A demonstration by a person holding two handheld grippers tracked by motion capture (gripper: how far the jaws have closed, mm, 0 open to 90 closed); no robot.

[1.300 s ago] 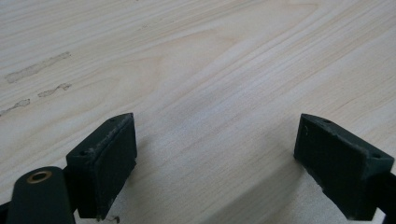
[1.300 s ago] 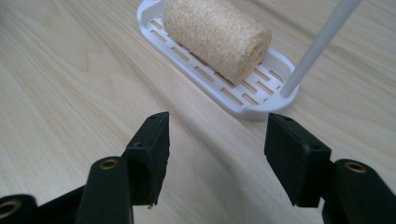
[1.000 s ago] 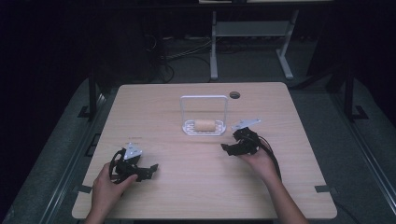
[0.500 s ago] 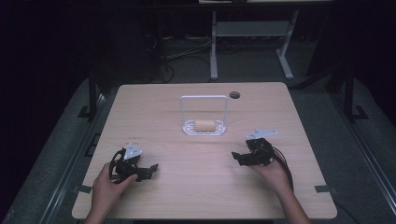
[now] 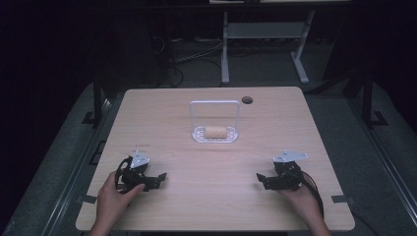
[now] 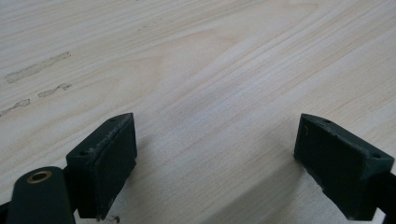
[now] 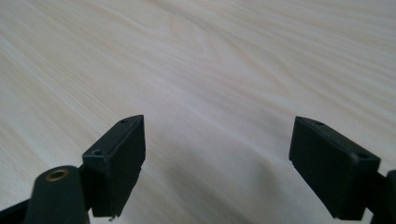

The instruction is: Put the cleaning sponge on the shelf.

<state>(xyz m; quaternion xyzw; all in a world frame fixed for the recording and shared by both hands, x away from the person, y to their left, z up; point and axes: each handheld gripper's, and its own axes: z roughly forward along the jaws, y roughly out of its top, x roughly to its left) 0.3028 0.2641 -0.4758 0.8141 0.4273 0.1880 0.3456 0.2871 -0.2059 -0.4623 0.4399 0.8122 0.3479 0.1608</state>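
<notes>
Right gripper (image 5: 268, 179) has pulled back from the white wire rack (image 5: 215, 119) toward the pale wooden surface's (image 5: 206, 206) near edge, jaws just opening, nothing between them. Tan cylindrical roll (image 5: 215, 132) lies in the rack: placement likely done. Left gripper (image 5: 153, 181) jaws released, empty.

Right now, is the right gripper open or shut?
Open: the right gripper has just been opening; its jaws stand wide apart over bare table, nothing between them.

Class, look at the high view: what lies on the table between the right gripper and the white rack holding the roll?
Nothing: bare wood separates right gripper from rack.
</notes>
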